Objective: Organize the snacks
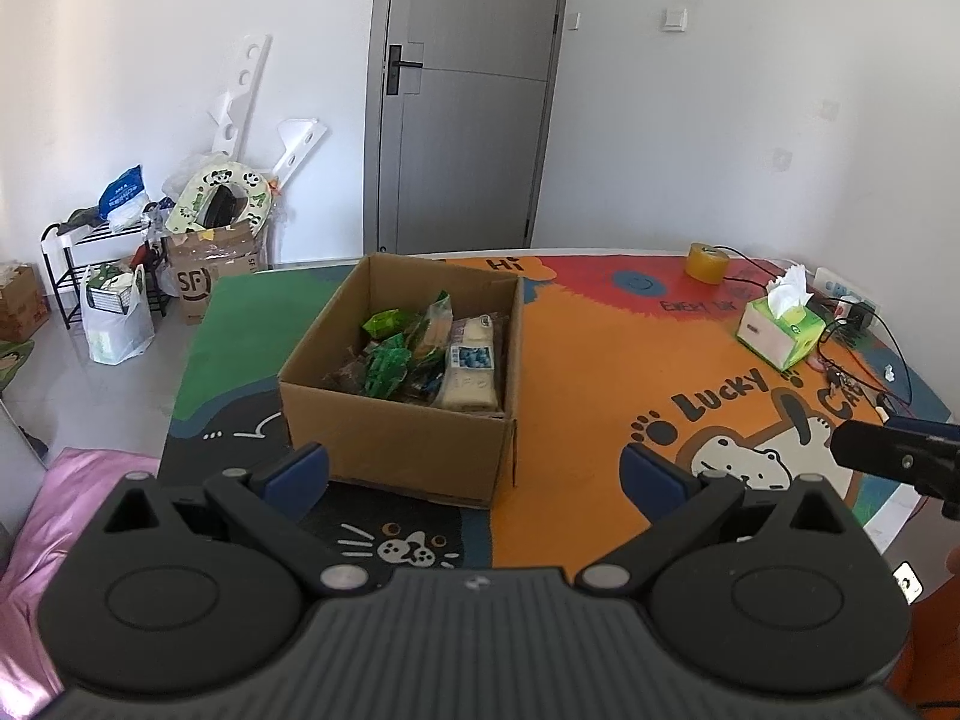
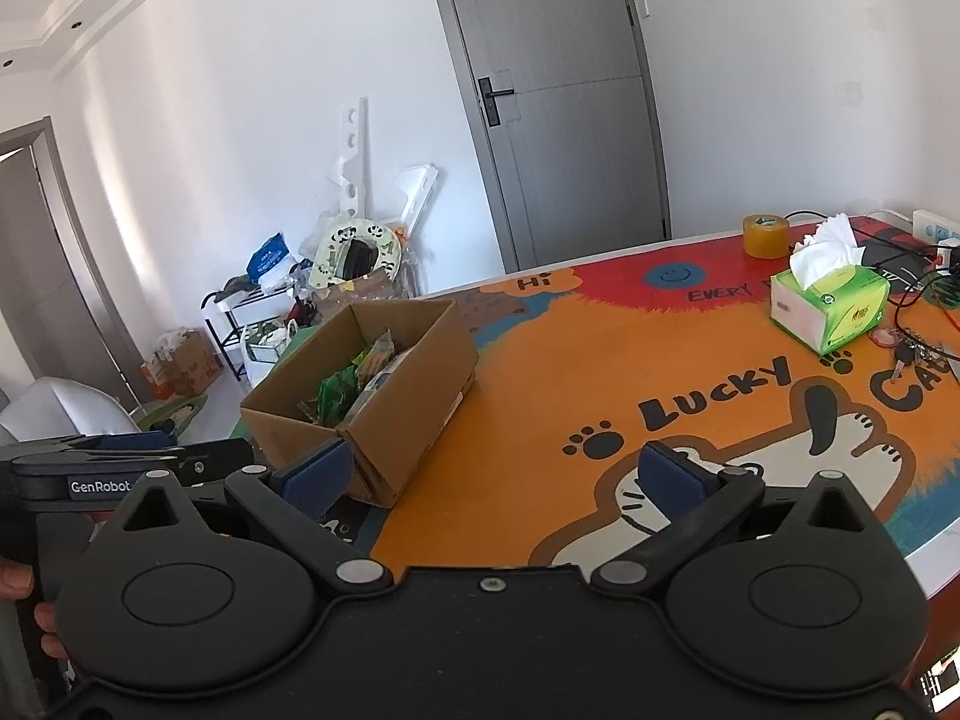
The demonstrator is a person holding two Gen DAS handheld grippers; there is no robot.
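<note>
One open cardboard box [image 1: 396, 420] on the table mat [image 1: 576, 372], holding perhaps five snack packets [image 1: 420, 354], overlapping. Left gripper [image 1: 474, 474] and right gripper [image 2: 492, 474] both spread wide, gripping nothing. One tissue box [image 2: 831, 303], one tape roll [image 2: 766, 235].

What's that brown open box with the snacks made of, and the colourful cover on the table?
The brown open-topped box looks like plain corrugated cardboard: matte brown, folded corners, a cut top edge. The snack packets inside look like glossy plastic film, since they catch the light. The colourful cartoon-printed table cover has a flat, dull surface and lies smooth; it could be a printed fabric or soft mat, but I cannot tell which.
</note>
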